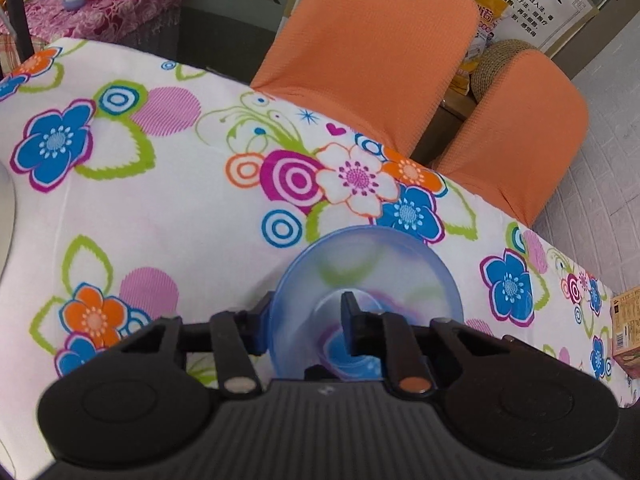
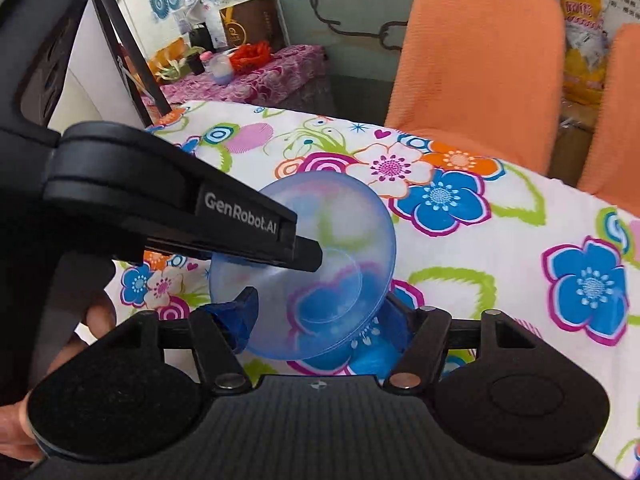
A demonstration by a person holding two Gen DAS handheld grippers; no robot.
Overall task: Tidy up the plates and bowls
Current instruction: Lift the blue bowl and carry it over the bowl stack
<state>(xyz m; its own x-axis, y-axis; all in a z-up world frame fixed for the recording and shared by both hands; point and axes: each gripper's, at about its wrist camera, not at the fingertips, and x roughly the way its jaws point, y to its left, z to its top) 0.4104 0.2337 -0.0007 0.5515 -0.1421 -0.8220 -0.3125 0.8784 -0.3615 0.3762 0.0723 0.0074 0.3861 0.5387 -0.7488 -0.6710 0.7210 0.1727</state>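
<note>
Left gripper pinches blue bowl by its rim, held tilted above the worktop; right gripper hangs open around it; thin edge grip could slip mid-handover.

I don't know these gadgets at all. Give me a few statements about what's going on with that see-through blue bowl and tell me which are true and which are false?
1. The translucent blue bowl is held up on its side above the tablecloth. True.
2. The left gripper pinches the bowl's wall, one finger inside and one outside. True.
3. The right gripper is clamped on a white plate. False: its blue-taped fingers sit open on either side of the same blue bowl.
4. The chairs behind the table wear green covers. False: the covers are orange.
5. The tablecloth is plain white. False: it has a bright flower print.
</note>
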